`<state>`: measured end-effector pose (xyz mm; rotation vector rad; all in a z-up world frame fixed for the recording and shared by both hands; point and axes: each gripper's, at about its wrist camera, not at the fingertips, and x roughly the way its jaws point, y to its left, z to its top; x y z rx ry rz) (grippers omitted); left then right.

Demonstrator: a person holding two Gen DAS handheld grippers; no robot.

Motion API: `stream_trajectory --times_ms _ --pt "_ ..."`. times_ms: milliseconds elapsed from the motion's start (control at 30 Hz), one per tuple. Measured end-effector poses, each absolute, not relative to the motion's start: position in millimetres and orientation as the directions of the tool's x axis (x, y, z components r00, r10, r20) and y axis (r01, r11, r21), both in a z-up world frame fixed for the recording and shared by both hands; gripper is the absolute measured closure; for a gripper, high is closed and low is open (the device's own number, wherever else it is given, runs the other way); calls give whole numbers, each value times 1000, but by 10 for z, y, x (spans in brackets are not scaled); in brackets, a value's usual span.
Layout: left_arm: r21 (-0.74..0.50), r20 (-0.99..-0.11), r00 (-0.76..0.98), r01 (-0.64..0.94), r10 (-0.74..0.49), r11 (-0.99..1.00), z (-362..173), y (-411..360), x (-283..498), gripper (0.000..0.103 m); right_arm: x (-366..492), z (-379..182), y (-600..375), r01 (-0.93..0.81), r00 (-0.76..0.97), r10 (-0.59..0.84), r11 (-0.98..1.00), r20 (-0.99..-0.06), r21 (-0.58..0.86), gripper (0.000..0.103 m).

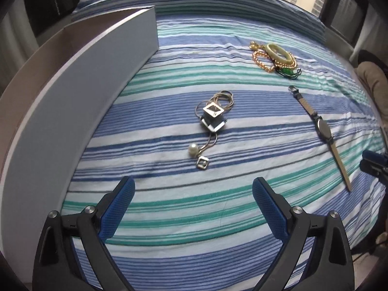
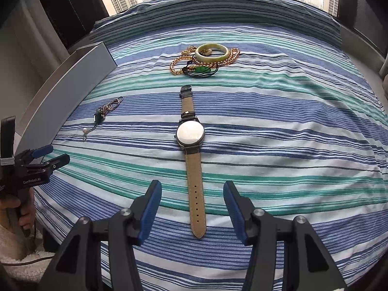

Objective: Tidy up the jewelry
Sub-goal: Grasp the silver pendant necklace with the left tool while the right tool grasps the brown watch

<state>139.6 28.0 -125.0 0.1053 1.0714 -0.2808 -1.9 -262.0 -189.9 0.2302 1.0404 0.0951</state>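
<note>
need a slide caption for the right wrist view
Open right tool poised over a wristwatch lying face-down on the striped sheet.

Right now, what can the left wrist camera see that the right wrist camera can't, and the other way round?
Only the left wrist view shows the necklace's square pendants clearly, and the left gripper open over bare sheet.

Only the right wrist view shows the watch's round case close up, the hand holding the other gripper, and the right gripper open astride the strap.

Both show the striped bedsheet, grey box, bangle, gold chain and green pendant.
</note>
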Motion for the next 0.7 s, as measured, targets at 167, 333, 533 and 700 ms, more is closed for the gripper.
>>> stream_trajectory --times_ms 167,333,533,700 --pt "-72 -883 412 352 -224 933 -1308 3 1828 5 -44 -1936 -2598 32 505 205 966 -838 256 49" --pt "-20 -900 395 381 -182 924 -1534 -200 2093 13 -50 -1971 -2584 31 498 215 964 -840 265 49" --pt "-15 -891 415 376 -183 926 -1604 -207 2140 52 -46 -1981 -2590 24 500 210 966 -840 256 49" --pt "-113 -886 389 349 -254 930 -1556 -91 2172 78 15 -2008 -2609 23 489 217 965 -845 261 49"
